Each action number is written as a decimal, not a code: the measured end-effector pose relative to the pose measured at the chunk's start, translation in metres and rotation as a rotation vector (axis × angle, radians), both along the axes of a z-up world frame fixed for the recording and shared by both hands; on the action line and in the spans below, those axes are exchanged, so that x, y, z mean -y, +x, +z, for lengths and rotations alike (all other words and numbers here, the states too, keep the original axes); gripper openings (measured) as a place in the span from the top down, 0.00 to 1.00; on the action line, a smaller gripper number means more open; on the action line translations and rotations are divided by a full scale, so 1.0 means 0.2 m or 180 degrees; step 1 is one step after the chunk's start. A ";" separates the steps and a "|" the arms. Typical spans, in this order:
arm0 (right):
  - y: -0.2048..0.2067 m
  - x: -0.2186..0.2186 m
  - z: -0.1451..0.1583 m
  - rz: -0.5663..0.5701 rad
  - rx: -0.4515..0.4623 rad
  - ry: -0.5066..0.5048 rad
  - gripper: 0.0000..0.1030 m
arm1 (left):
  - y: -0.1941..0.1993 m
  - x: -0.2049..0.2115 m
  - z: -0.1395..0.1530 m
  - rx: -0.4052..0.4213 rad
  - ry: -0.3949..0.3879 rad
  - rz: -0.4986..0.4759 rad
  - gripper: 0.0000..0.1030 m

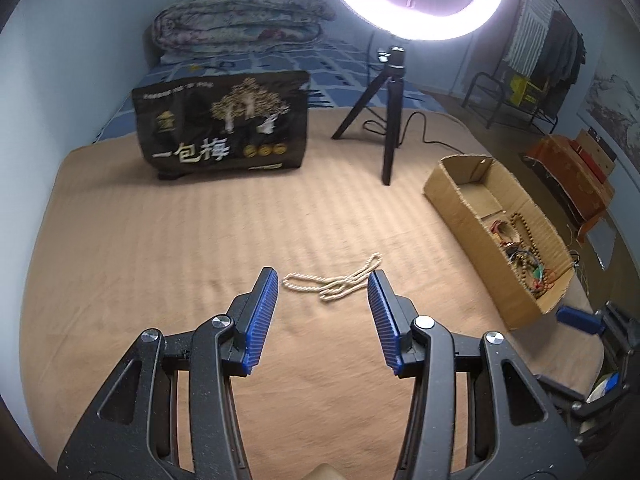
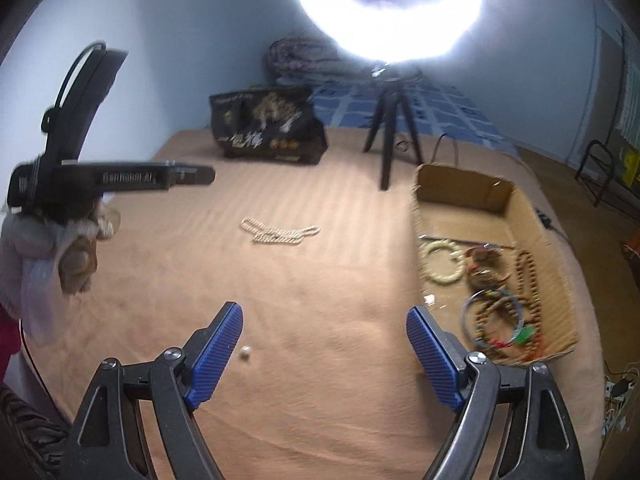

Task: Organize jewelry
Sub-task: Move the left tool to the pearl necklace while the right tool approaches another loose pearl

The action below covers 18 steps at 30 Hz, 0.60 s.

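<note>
Left gripper (image 1: 323, 286) open, empty, above cream necklace (image 1: 334, 282); right gripper (image 2: 324, 318) open; risk: partial pinch, strand trails, snags box (image 1: 460, 204) rim

Black bag (image 1: 222, 126): large pale characters "一包梅" on its front; the smaller line of print above them is illegible. Left gripper (image 2: 120, 178), seen from the right wrist: blurred lettering, apparently "GenRobot.AI".

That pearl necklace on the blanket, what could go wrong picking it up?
The cream bead necklace lies loosely looped, so the open left gripper may pinch one strand and let the rest dangle and snag on the cardboard box rim. A small loose bead near the open right gripper could be overlooked.
</note>
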State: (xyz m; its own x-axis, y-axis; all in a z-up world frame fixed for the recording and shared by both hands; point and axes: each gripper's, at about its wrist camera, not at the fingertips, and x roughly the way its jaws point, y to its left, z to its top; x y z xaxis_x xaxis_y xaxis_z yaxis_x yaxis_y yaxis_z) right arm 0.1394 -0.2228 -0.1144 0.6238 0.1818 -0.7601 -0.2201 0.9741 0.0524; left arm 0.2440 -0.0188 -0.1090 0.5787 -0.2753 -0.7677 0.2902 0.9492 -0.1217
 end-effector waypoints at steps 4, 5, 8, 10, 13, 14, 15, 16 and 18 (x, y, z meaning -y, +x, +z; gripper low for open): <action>-0.02 -0.09 -0.10 0.0078 -0.0139 0.0015 0.32 | -0.02 -0.06 -0.05 -0.0041 0.0052 -0.0020 0.54; -0.03 -0.10 -0.12 0.0090 -0.0159 0.0010 0.36 | -0.03 -0.07 -0.06 -0.0051 0.0061 -0.0028 0.54; -0.04 -0.15 -0.21 0.0141 -0.0266 0.0031 0.47 | -0.04 -0.10 -0.12 -0.0133 0.0098 -0.0054 0.54; -0.04 -0.18 -0.27 0.0188 -0.0359 0.0059 0.52 | -0.05 -0.11 -0.16 -0.0184 0.0141 -0.0075 0.54; -0.04 -0.24 -0.35 0.0263 -0.0438 0.0056 0.59 | -0.05 -0.13 -0.20 -0.0229 0.0176 -0.0091 0.54; -0.04 -0.25 -0.36 0.0285 -0.0448 0.0050 0.62 | -0.05 -0.14 -0.21 -0.0251 0.0166 -0.0092 0.54; -0.04 -0.27 -0.37 0.0304 -0.0448 0.0042 0.62 | -0.05 -0.14 -0.22 -0.0259 0.0157 -0.0092 0.54; -0.03 -0.28 -0.39 0.0318 -0.0455 0.0027 0.63 | -0.04 -0.14 -0.22 -0.0267 0.0150 -0.0093 0.54; -0.03 -0.31 -0.42 0.0349 -0.0469 -0.0010 0.65 | -0.03 -0.14 -0.23 -0.0266 0.0150 -0.0109 0.54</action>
